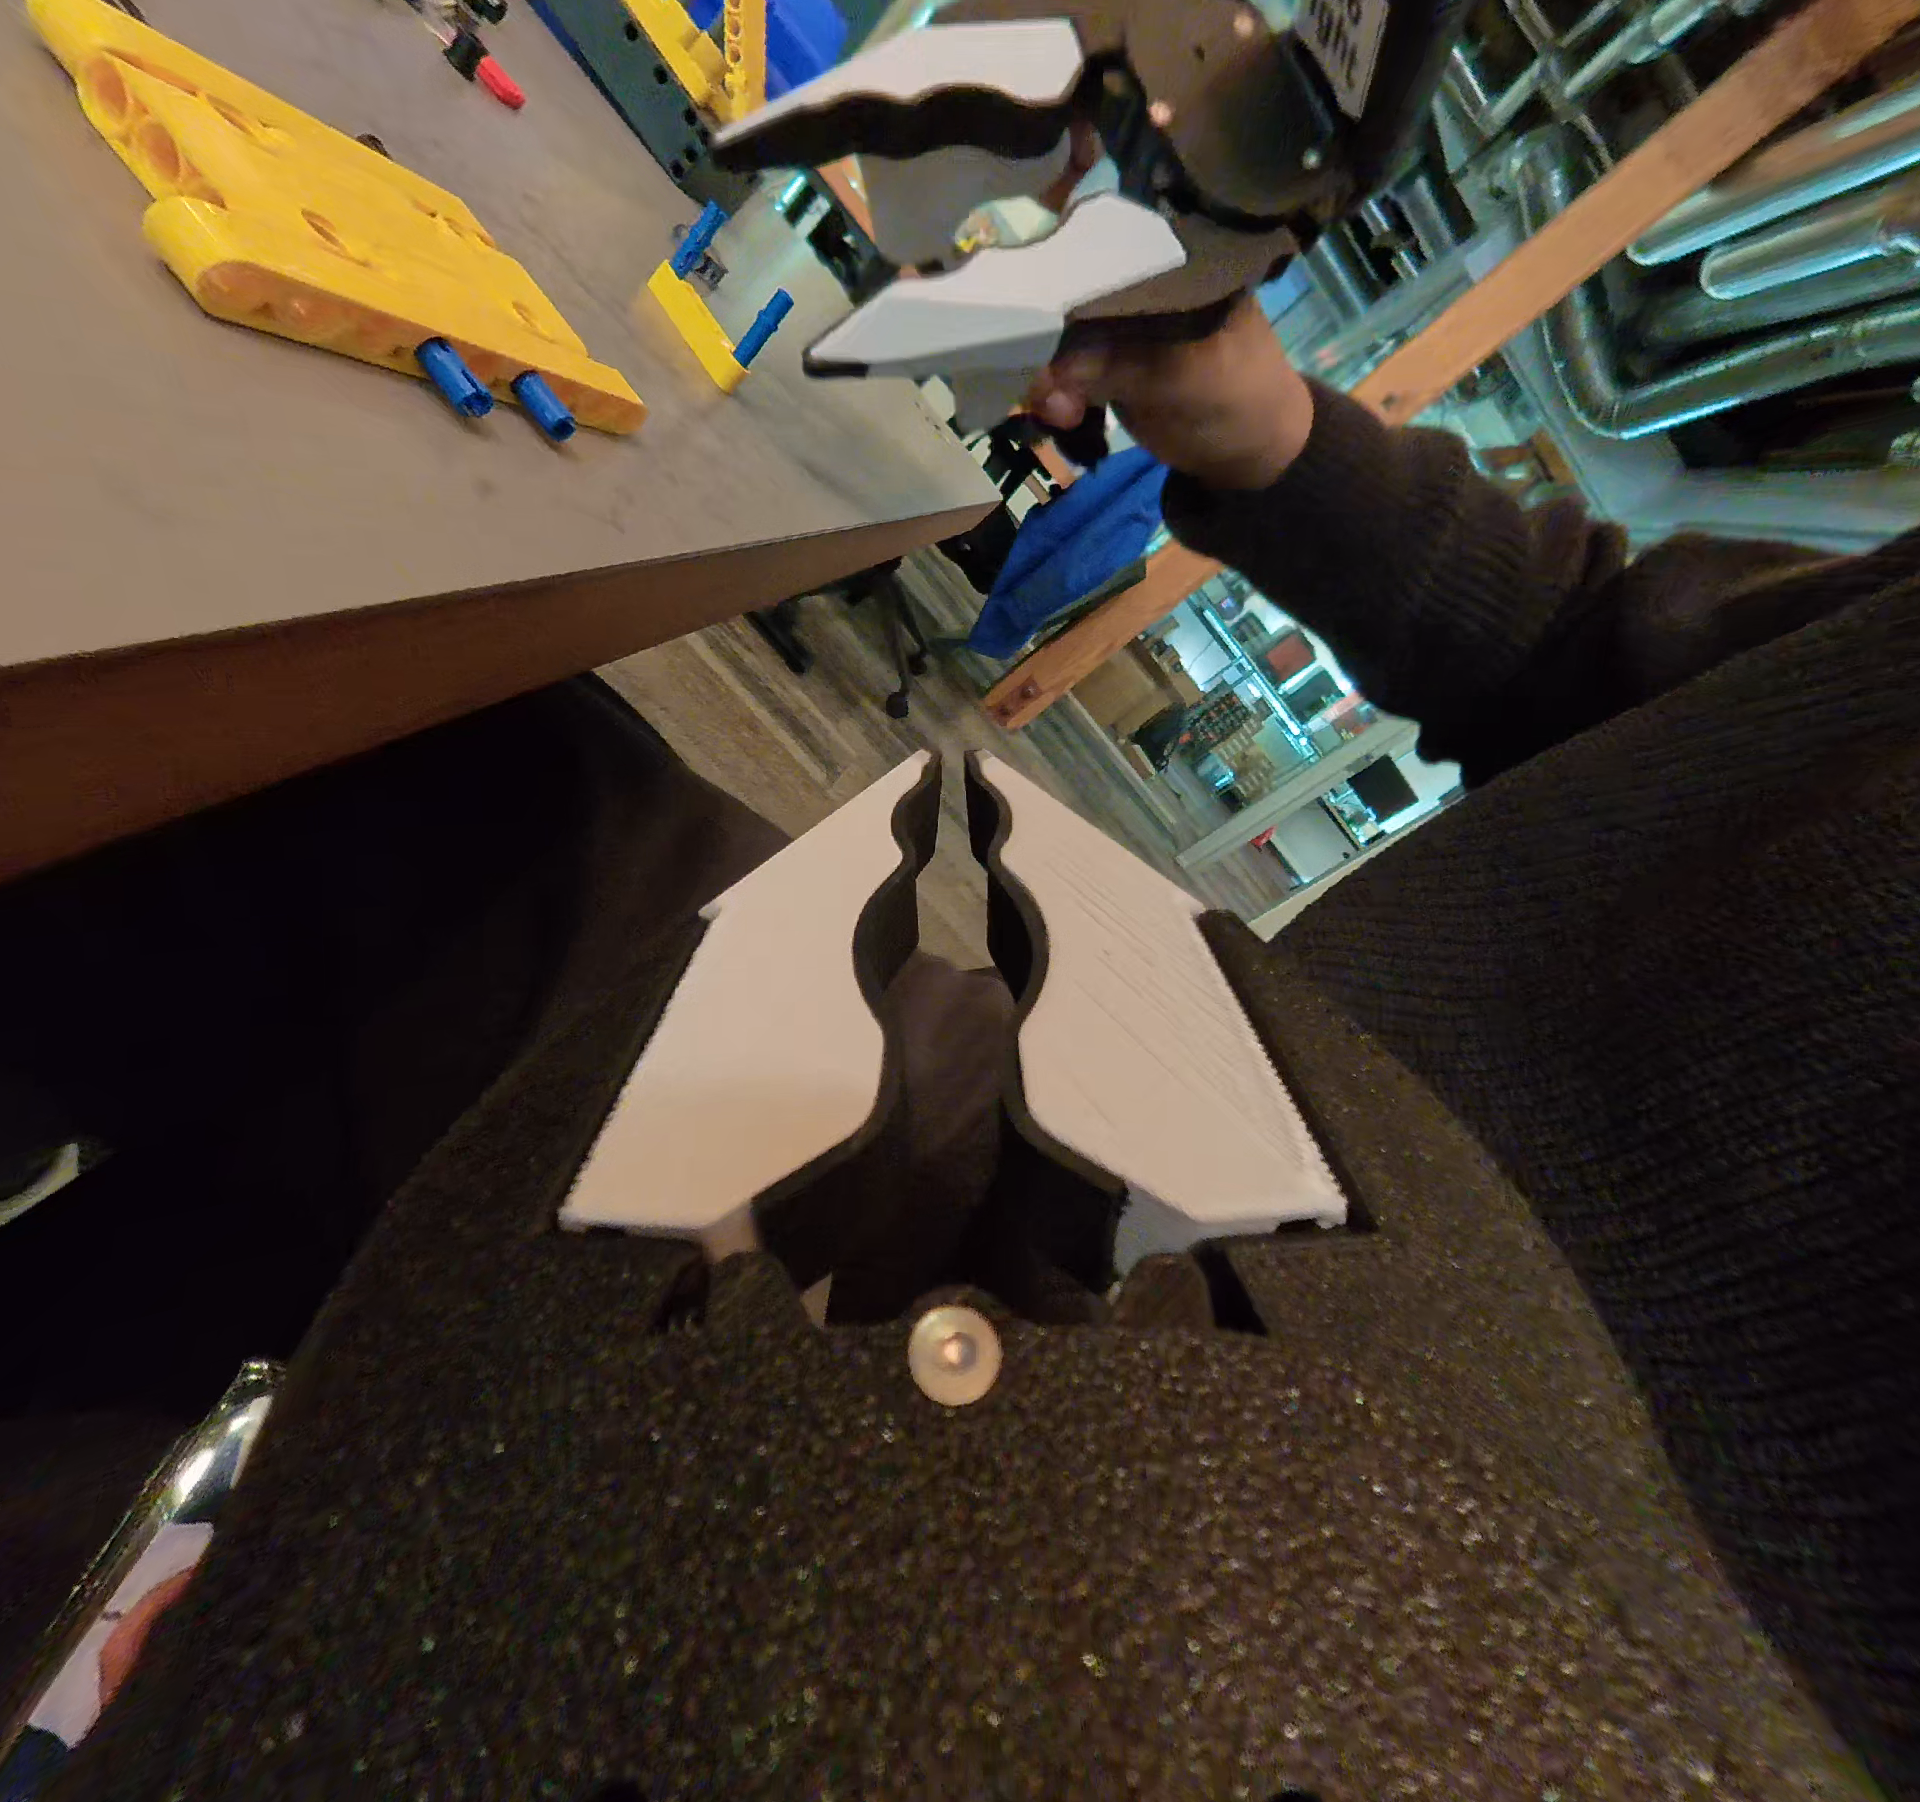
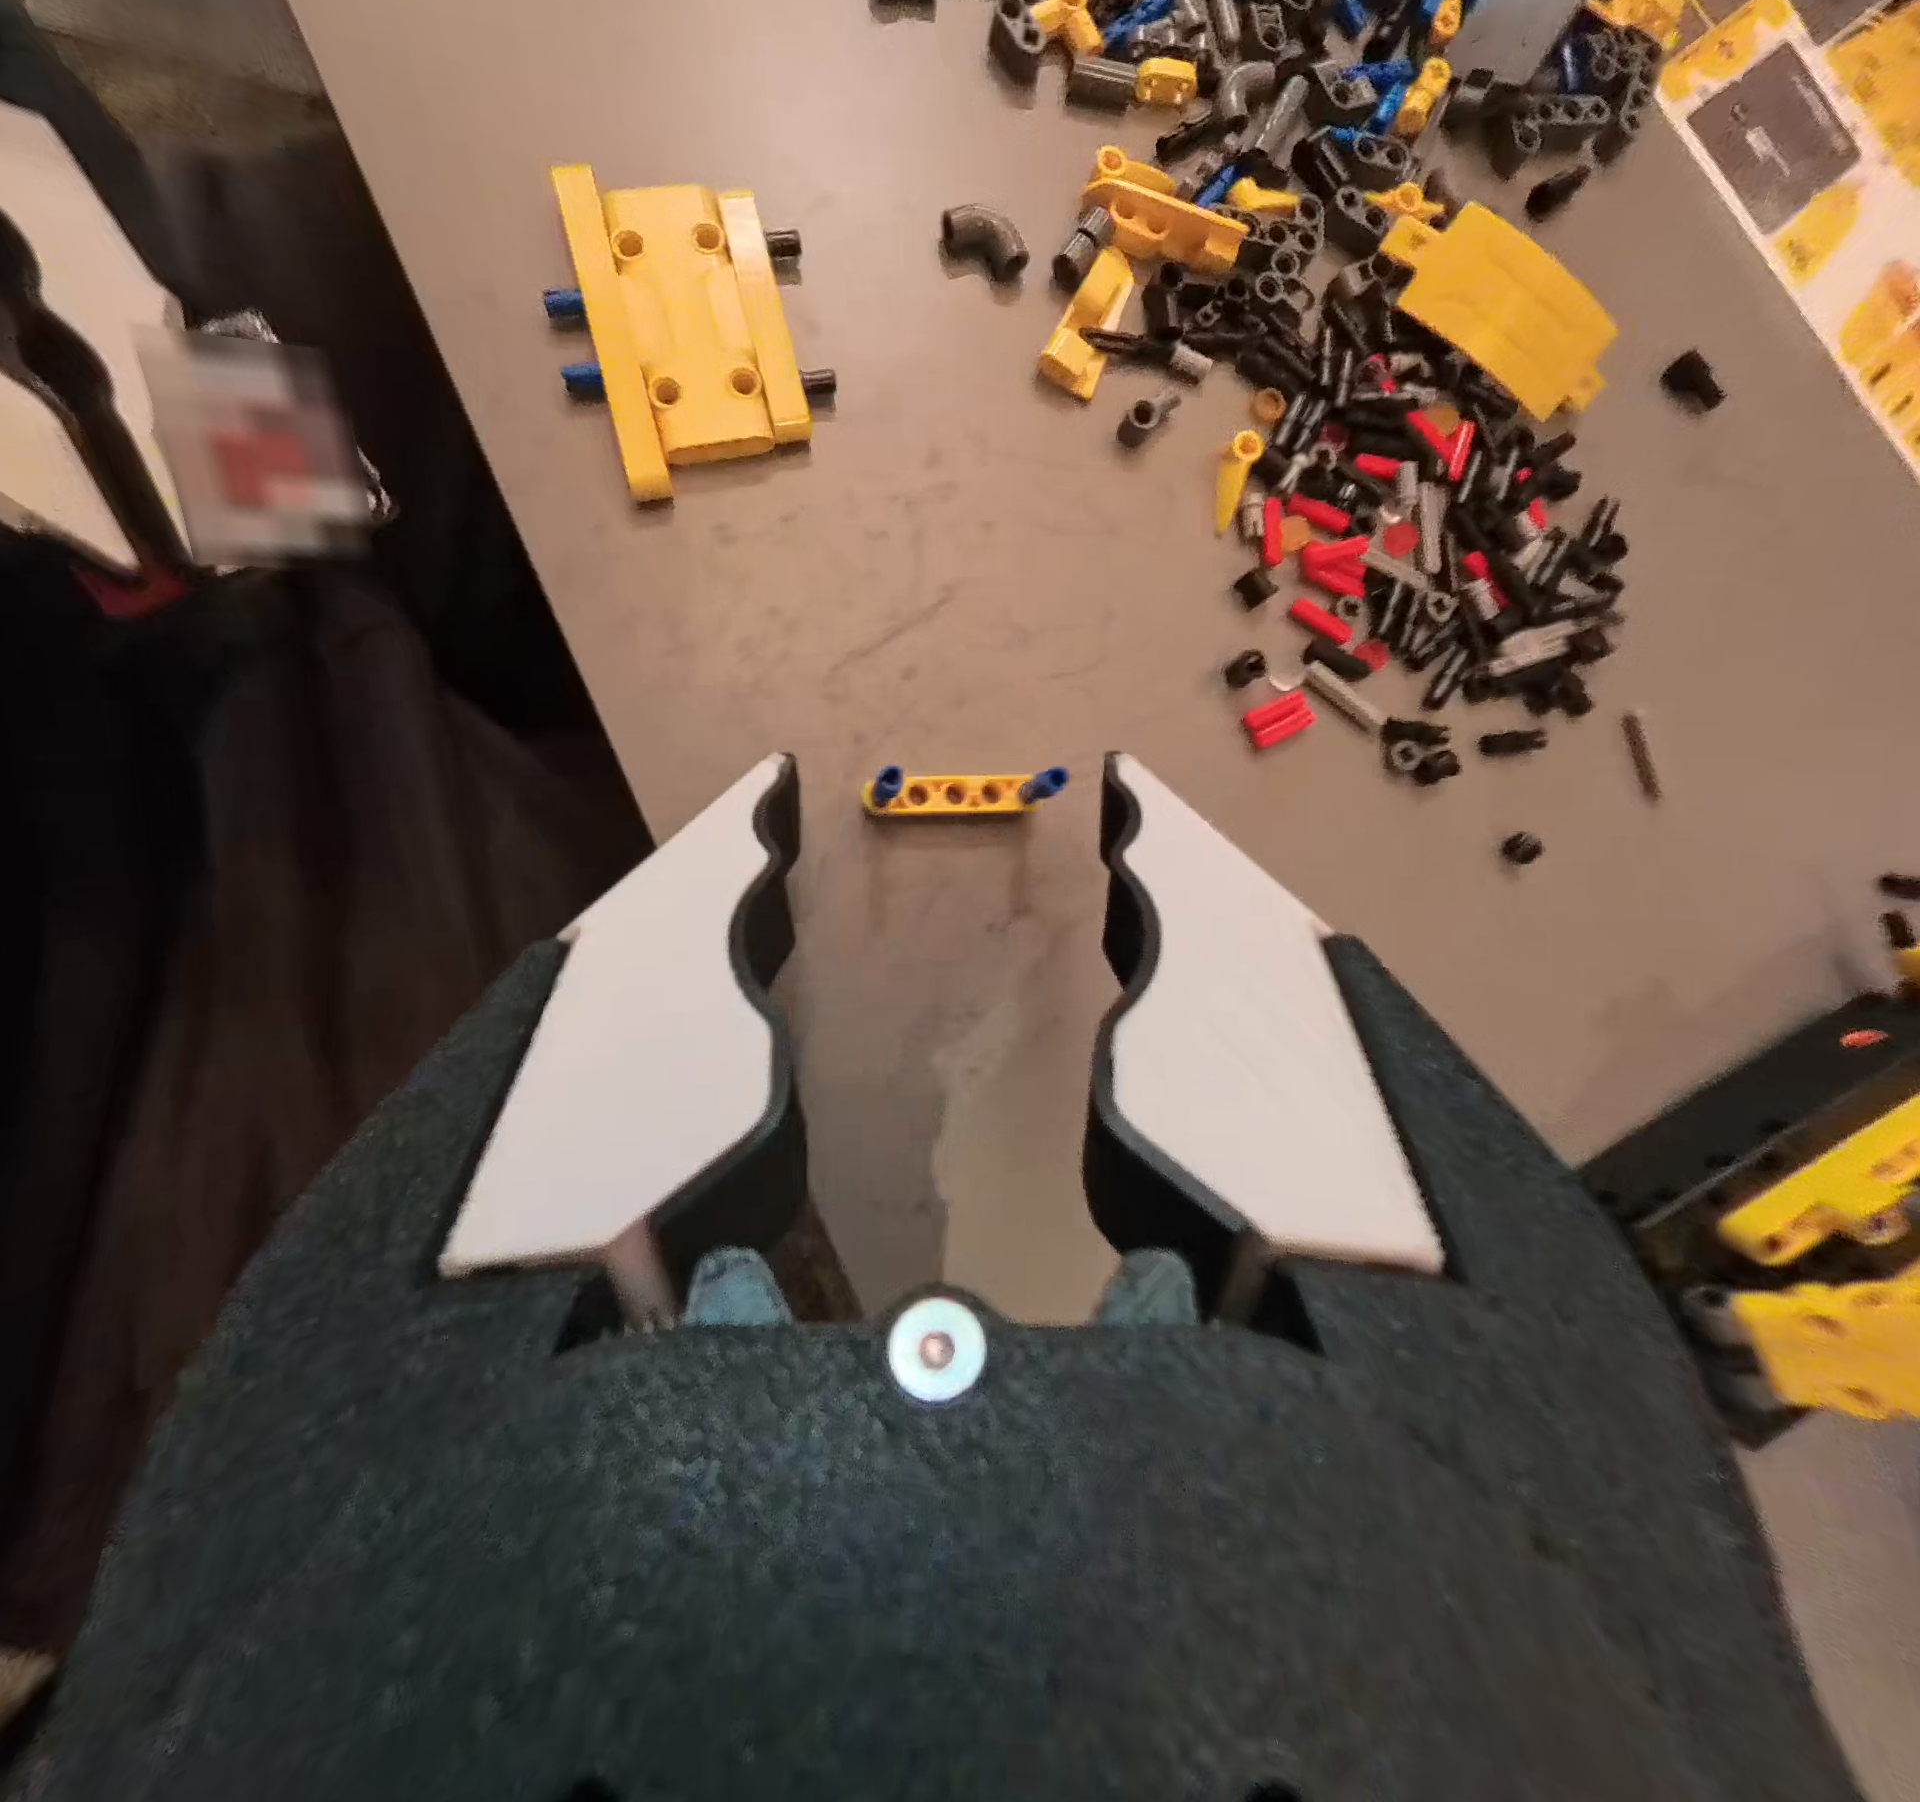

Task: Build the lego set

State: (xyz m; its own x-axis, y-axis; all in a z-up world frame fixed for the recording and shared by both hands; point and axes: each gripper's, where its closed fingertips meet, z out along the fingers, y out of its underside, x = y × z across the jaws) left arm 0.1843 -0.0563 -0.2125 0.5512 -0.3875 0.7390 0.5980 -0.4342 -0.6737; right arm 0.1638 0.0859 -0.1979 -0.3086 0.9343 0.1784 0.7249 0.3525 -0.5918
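The right gripper (image 2: 951, 796) is held wide apart and empty above the table (image 2: 831, 609), a small yellow beam (image 2: 961, 796) with blue pins lying just ahead between its fingertips. A yellow panel (image 2: 681, 329) is seen farther ahead to its left, a parts pile (image 2: 1382, 298) ahead to its right. The left gripper (image 1: 954, 776) is nearly closed on nothing, below the table edge (image 1: 468, 609)

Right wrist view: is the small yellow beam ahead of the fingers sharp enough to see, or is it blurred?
Right wrist view: slight motion blur, but the yellow beam and its blue pins are readable; edges bend from the wide lens. Left wrist view: right gripper smeared, dim under the table.
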